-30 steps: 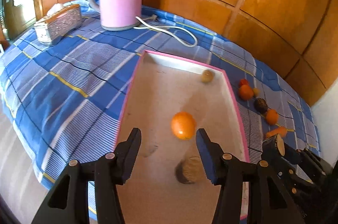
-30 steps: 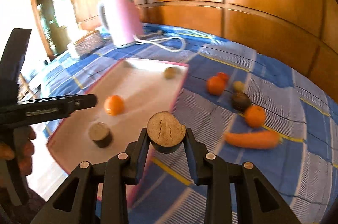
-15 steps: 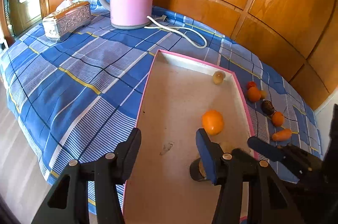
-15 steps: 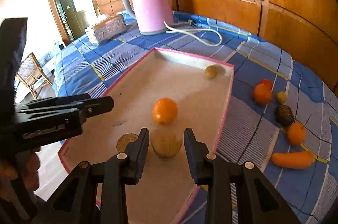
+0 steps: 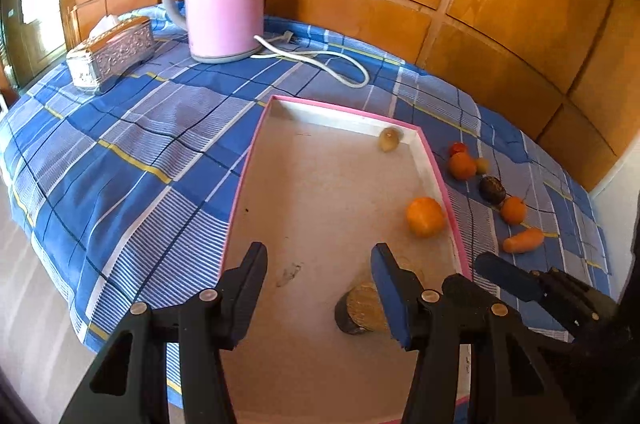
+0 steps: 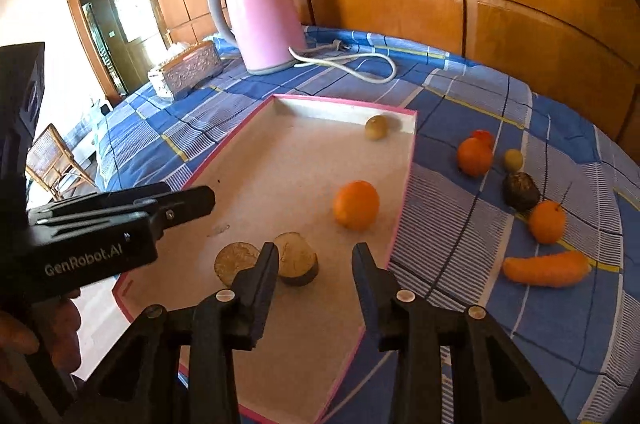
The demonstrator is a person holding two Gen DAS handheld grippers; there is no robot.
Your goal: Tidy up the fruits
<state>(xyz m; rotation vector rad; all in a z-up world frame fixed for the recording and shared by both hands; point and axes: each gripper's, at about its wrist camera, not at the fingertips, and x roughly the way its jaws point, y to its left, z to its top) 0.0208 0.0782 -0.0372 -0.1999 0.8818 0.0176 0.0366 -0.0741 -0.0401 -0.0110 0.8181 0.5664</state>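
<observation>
A pink-rimmed tray [image 6: 404,184] [image 5: 240,192] lies on the blue checked cloth. In it are an orange [image 6: 356,204] [image 5: 425,217], a small yellowish fruit [image 6: 376,126] [image 5: 389,139] at the far end, and two brown cut halves [image 6: 298,258] [image 6: 234,262] side by side near the front; the left wrist view shows one half [image 5: 362,312]. My right gripper [image 6: 314,260] is open and empty just behind the right half. My left gripper [image 5: 318,264] is open and empty over the tray's near end.
Right of the tray on the cloth lie an orange [image 6: 475,156], a red fruit [image 6: 482,135], a small yellow fruit [image 6: 513,159], a dark brown fruit [image 6: 521,191], another orange [image 6: 547,221] and a carrot [image 6: 546,268]. A pink kettle [image 6: 262,20] with cord and a silver tissue box [image 6: 192,68] stand behind.
My right gripper carried a brown half over the tray, opened and let it go beside the other half. My left gripper drew back toward the tray's near end.
</observation>
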